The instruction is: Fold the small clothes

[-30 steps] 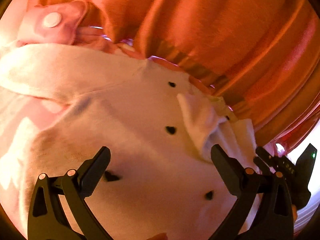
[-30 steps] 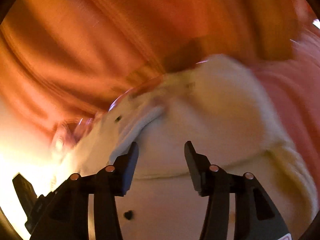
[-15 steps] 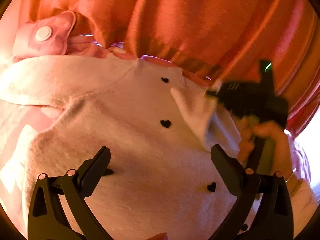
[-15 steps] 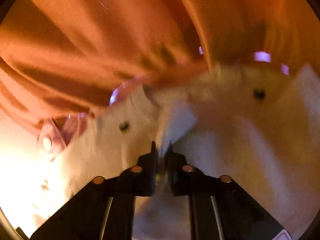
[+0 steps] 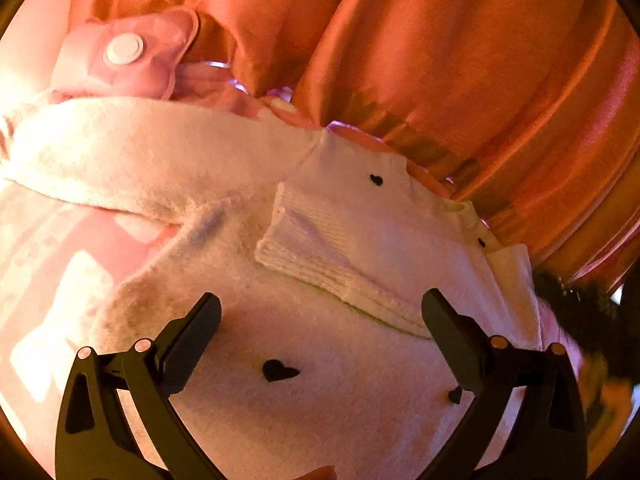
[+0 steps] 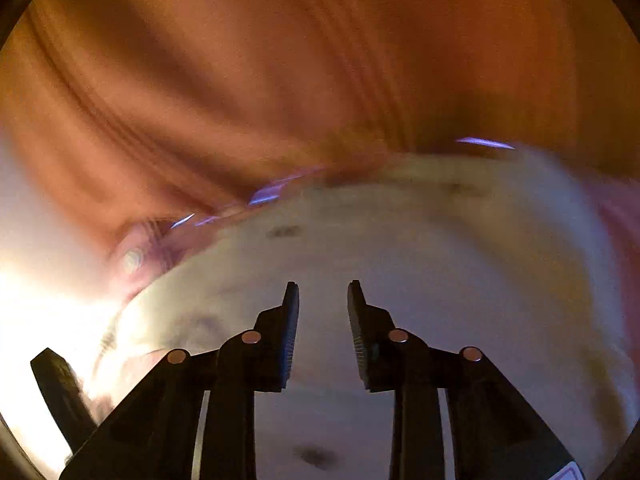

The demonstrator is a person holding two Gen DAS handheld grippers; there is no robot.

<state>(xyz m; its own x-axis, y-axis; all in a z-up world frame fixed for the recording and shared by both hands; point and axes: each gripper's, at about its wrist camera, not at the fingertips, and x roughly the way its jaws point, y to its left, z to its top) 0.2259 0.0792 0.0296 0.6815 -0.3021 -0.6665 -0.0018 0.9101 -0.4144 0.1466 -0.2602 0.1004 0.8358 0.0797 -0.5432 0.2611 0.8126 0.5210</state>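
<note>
Two hand-held grippers are working over the small cream sweater (image 5: 320, 360), which is lying flat on pink bedding (image 5: 52, 264) below an orange curtain (image 5: 460, 60). One sleeve (image 5: 340, 256) is lying folded across the chest. The left hand-held gripper (image 5: 320, 320) is hovering spread wide and empty. The right hand-held gripper (image 6: 323, 300) has just been opening, nothing between its jaws. Next, the other sleeve (image 5: 120, 156) probably needs pinching near the cuff and folding in level.

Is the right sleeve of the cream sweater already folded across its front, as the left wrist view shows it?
Yes, the ribbed sleeve lies folded over the cream sweater, its cuff near the chest.
</note>
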